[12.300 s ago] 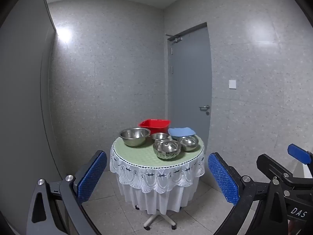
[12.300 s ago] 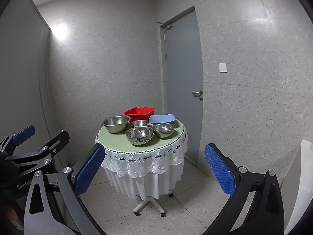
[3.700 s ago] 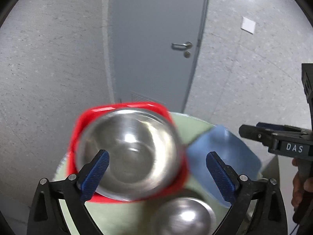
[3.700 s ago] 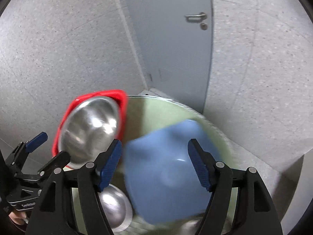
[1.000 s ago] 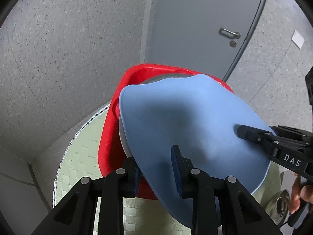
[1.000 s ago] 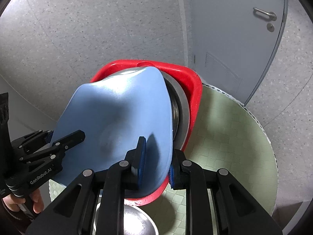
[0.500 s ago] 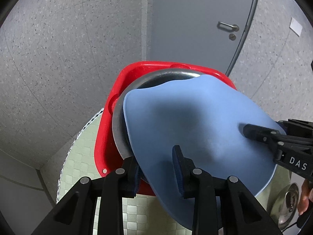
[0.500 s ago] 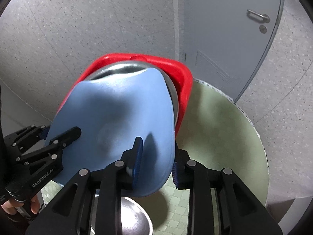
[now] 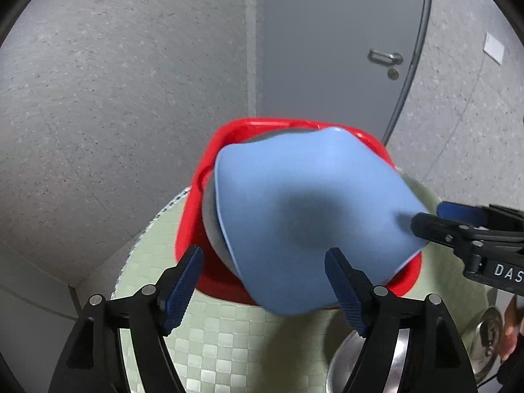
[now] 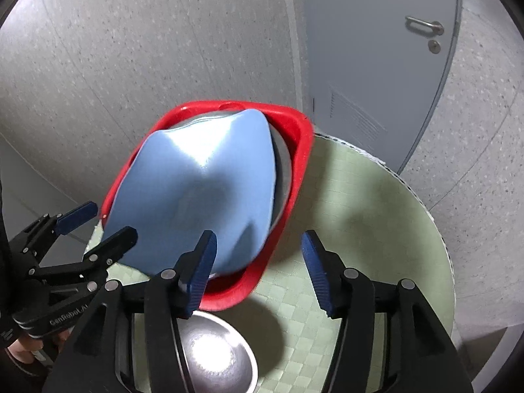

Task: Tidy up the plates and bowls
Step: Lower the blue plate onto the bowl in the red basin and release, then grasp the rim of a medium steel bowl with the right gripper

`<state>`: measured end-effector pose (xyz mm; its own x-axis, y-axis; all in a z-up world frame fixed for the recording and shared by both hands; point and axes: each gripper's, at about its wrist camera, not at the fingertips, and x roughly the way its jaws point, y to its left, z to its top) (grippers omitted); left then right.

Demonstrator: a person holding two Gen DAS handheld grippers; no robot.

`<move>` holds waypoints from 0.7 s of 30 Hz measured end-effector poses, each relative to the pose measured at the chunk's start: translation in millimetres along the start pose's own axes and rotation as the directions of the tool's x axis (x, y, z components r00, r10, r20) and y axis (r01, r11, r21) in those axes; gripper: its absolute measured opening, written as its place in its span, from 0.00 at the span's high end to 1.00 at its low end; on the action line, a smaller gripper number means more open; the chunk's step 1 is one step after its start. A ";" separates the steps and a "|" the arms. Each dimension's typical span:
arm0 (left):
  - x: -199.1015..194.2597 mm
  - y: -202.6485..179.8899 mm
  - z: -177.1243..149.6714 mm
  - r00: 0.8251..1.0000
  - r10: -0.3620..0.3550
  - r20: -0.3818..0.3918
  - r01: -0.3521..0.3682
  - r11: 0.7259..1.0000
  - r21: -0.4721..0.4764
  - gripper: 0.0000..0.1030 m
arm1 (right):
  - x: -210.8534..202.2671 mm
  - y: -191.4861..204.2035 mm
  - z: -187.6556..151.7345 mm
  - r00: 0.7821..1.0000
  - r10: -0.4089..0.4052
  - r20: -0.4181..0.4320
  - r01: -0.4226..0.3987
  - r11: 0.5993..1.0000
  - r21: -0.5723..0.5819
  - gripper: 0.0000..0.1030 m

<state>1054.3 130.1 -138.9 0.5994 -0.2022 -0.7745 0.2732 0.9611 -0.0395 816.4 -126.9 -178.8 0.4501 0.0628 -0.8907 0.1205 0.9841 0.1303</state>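
Grey speckled walls and a grey door (image 9: 327, 49) are standing behind the round table (image 10: 376, 196), whose green checked cloth is carrying everything I am sorting. I am holding my left gripper (image 9: 263, 281) and my right gripper (image 10: 258, 262) with jaws wide and gripping nothing, one at each side of the blue plate (image 9: 304, 216).

That plate is lying across the steel bowl (image 9: 211, 222), which is sitting inside the red tub (image 9: 191, 203). Stacking them there is, I judge, the point of the job: the big pieces are nesting in one container to free the cloth.

The plate is resting tilted, not flat. Its far corner is reaching toward the tub's back rim near the door, and its near edge is overhanging the front rim toward me. Its long axis is running from that far corner down toward my left gripper in the right wrist view, so it is sitting askew over the bowl, hiding most of it.

Another steel bowl (image 10: 216, 357) is waiting just in front of the tub, by my right gripper.
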 end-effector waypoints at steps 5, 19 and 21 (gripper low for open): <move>-40.4 -5.7 -19.0 0.997 -0.008 0.070 0.010 1.000 -0.022 0.21 | -38.6 -15.9 -12.4 0.998 0.002 0.055 -0.003 1.000 0.012 0.37; -84.5 -130.4 -92.8 0.968 -0.252 -0.016 0.249 0.939 0.239 0.12 | -126.9 -113.6 -119.8 0.988 -0.126 0.091 0.106 0.974 0.199 0.33; -78.8 -149.2 -99.8 0.963 -0.263 -0.053 0.267 0.924 0.273 0.12 | -128.7 -124.1 -134.5 0.988 -0.127 0.084 0.104 0.967 0.233 0.33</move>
<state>891.2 21.4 -135.0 0.4659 -0.4375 -0.7691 0.6178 0.7831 -0.0712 624.5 -234.8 -138.9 0.5040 -0.0764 -0.8603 0.3691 0.9196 0.1346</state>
